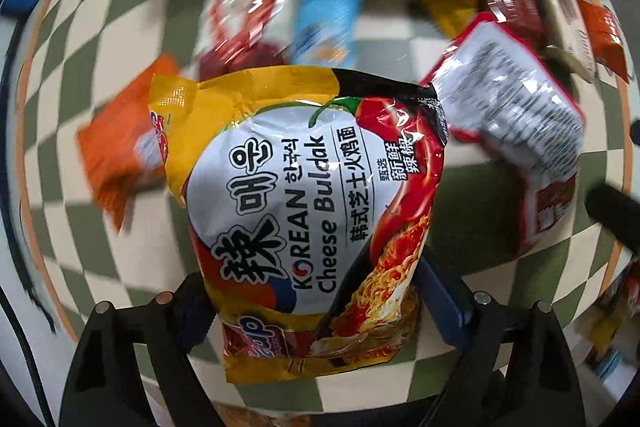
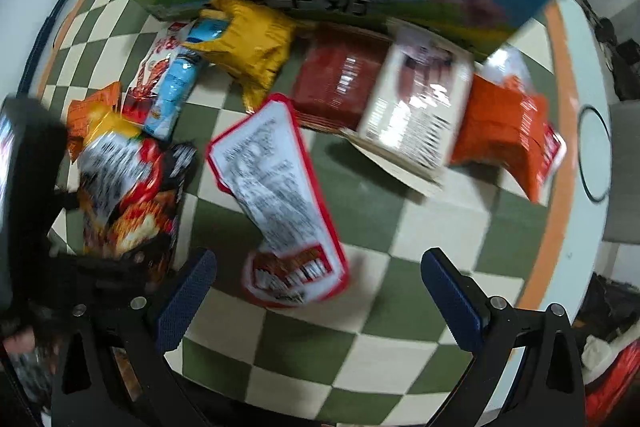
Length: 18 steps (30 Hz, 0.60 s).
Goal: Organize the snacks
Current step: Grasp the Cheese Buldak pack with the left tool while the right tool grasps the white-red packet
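Only the left view reads the Cheese Buldak noodle pack, lengthwise between the left gripper's wide jaws, contact unclear; right gripper gapes empty.

A green-and-cream checkered cloth with an orange border covers the white table; grey floor shows at three o'clock

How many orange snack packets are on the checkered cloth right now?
2. One orange packet lies at the right end, beside the white box. The second orange packet is on the left, partly under the noodle pack. More may be hidden.
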Motion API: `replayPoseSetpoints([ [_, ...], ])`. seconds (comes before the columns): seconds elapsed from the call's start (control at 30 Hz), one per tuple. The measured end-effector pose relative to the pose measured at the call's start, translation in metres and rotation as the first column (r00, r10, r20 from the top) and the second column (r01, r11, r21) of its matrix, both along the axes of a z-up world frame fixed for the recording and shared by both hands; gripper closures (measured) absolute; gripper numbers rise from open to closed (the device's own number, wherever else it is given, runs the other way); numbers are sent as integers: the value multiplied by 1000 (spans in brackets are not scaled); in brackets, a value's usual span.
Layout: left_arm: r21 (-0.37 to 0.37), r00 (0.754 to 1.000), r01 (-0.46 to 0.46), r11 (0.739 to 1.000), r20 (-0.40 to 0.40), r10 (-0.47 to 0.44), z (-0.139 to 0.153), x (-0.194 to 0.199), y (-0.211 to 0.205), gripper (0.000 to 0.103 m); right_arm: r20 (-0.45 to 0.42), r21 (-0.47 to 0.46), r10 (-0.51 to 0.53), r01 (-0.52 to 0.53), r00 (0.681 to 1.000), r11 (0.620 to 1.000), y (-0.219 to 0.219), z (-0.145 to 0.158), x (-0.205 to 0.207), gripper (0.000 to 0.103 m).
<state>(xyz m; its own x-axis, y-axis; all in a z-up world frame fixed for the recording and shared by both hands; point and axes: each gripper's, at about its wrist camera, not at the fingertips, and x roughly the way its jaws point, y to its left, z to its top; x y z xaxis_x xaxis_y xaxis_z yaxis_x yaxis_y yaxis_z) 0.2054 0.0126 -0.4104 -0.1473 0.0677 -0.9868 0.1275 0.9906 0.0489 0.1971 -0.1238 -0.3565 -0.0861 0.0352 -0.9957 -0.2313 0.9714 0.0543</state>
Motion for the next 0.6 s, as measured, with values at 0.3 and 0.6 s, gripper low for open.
replayPoseSetpoints([
  [0.3, 3, 989, -147, 989, -24, 147, -31, 2, 19, 15, -124, -179, 153, -174, 980, 968, 50, -51, 10, 19],
  [0.6, -12, 984, -179, 984, -23, 179, -23, -33, 33, 14, -197, -174, -83, 48, 977, 983, 16, -46, 4, 52],
])
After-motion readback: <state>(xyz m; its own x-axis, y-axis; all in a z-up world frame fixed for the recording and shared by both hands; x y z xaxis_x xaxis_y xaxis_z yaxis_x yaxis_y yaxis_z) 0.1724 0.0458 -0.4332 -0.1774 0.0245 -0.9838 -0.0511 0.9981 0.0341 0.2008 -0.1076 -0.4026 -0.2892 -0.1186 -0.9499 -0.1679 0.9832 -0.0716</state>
